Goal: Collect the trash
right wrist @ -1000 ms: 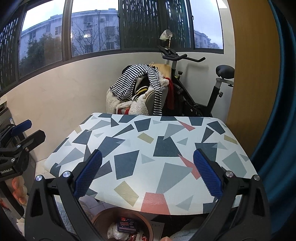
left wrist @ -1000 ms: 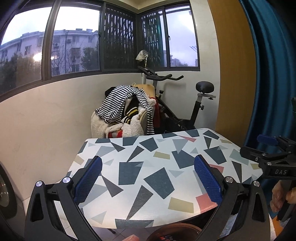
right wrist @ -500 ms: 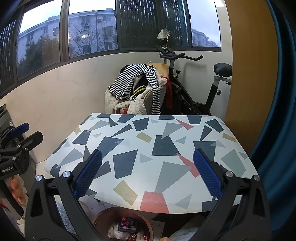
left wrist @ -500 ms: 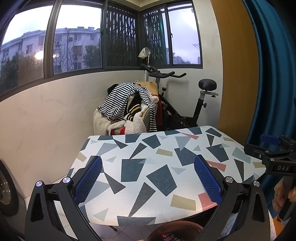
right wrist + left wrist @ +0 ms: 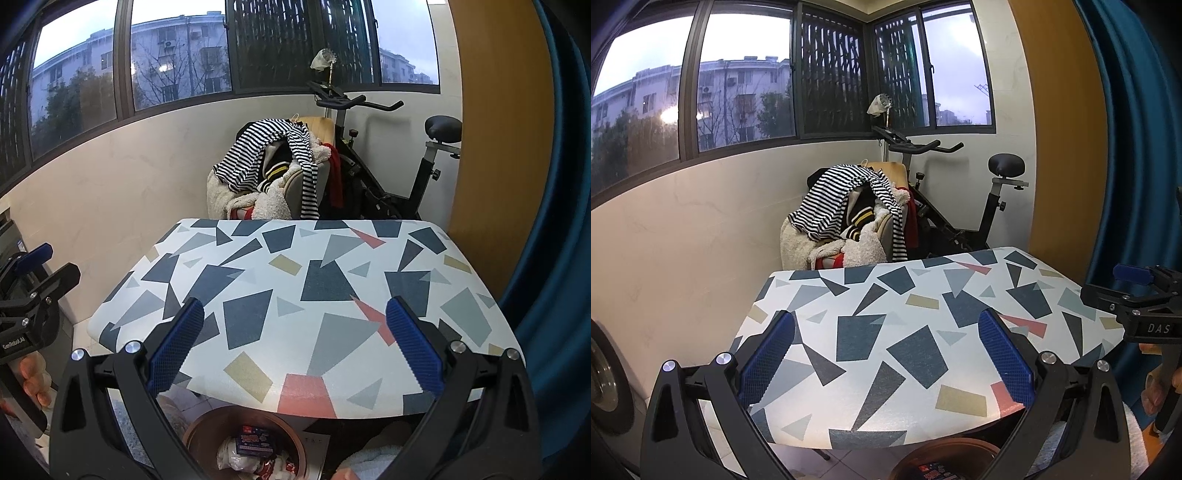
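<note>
The left gripper [image 5: 886, 354] is held level, its blue-padded fingers [image 5: 766, 358] spread wide with nothing between them. The right gripper [image 5: 294, 352] matches it, jaws wide apart and empty. Each gripper shows at the other's view edge, at 3 and 9 o'clock, with fingers of a hand [image 5: 31, 380] wrapped around its handle.

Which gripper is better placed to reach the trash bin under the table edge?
Right, probably. The right gripper looks straight into the bin; the left gripper sees only its rim. Both are open and empty.
</note>
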`<state>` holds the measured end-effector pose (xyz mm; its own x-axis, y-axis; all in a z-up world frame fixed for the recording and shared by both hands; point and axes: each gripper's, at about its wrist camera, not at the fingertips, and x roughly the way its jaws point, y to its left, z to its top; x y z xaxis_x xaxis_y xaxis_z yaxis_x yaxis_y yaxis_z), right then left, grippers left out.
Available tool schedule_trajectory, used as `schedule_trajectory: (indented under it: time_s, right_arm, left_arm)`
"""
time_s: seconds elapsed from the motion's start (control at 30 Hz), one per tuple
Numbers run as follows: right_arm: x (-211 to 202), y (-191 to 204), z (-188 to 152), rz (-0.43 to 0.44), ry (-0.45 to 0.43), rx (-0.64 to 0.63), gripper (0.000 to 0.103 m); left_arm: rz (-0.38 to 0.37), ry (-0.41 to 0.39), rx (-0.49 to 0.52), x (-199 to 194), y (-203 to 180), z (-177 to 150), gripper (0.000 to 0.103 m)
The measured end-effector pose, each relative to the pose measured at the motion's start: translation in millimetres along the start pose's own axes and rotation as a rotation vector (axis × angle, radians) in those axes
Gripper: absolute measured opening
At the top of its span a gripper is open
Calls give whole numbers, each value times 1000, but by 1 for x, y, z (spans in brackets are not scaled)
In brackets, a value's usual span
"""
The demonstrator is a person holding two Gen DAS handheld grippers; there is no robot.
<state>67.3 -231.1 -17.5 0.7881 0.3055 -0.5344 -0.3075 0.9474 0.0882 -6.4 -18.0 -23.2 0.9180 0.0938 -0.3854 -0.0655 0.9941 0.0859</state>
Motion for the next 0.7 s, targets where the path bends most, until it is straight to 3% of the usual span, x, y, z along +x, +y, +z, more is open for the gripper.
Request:
schedule_trajectory:
  time_s: [0.7]
  right_arm:
    - [3,0,-3,-12,8,-21,97]
  left_arm:
    - [20,15,-2,4,2,1,97]
